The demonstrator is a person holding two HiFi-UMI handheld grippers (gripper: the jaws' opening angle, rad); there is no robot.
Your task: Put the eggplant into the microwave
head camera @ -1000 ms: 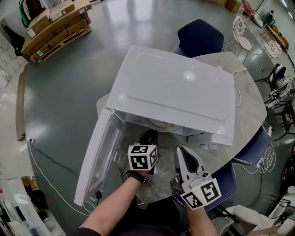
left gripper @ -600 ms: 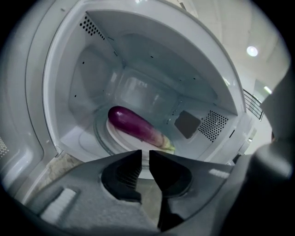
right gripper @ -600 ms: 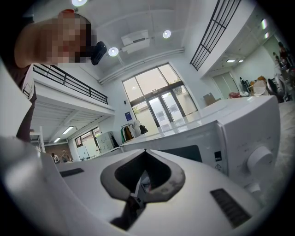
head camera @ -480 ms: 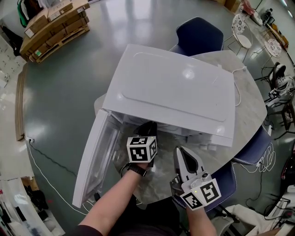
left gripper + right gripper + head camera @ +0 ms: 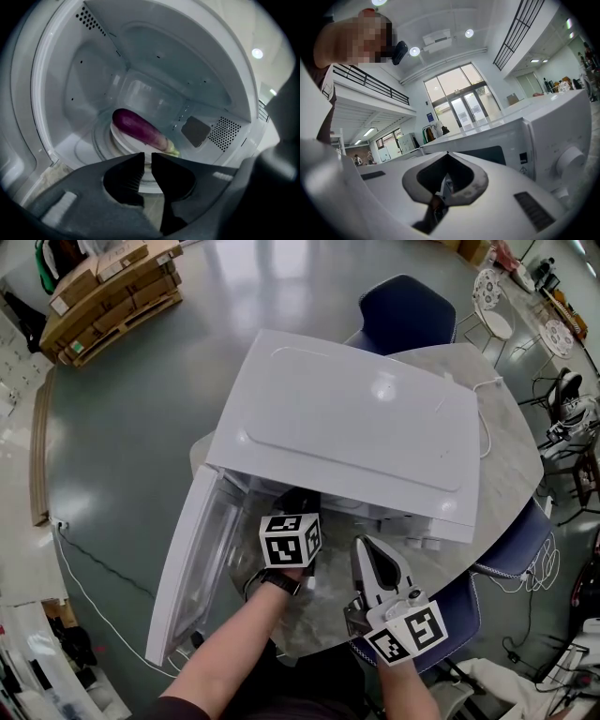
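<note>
A purple eggplant (image 5: pixel 138 127) lies on the round glass plate (image 5: pixel 123 140) inside the white microwave (image 5: pixel 356 427), its green stem end toward the right. The microwave's door (image 5: pixel 192 568) hangs wide open at the left. My left gripper (image 5: pixel 147 155) is at the mouth of the cavity, short of the eggplant, its jaws a narrow gap apart with nothing between them. From the head view it (image 5: pixel 300 501) reaches under the microwave's front edge. My right gripper (image 5: pixel 361 546) stays in front of the microwave to the right, shut and empty (image 5: pixel 447 153).
The microwave stands on a round marble table (image 5: pixel 506 456) with blue chairs (image 5: pixel 405 315) around it. Its control knobs (image 5: pixel 569 161) face my right gripper. A white cable (image 5: pixel 483 427) runs off the table's right side. A pallet of boxes (image 5: pixel 112 296) sits far off on the floor.
My left gripper has edged a little toward the microwave's opening. The right gripper has kept still.
</note>
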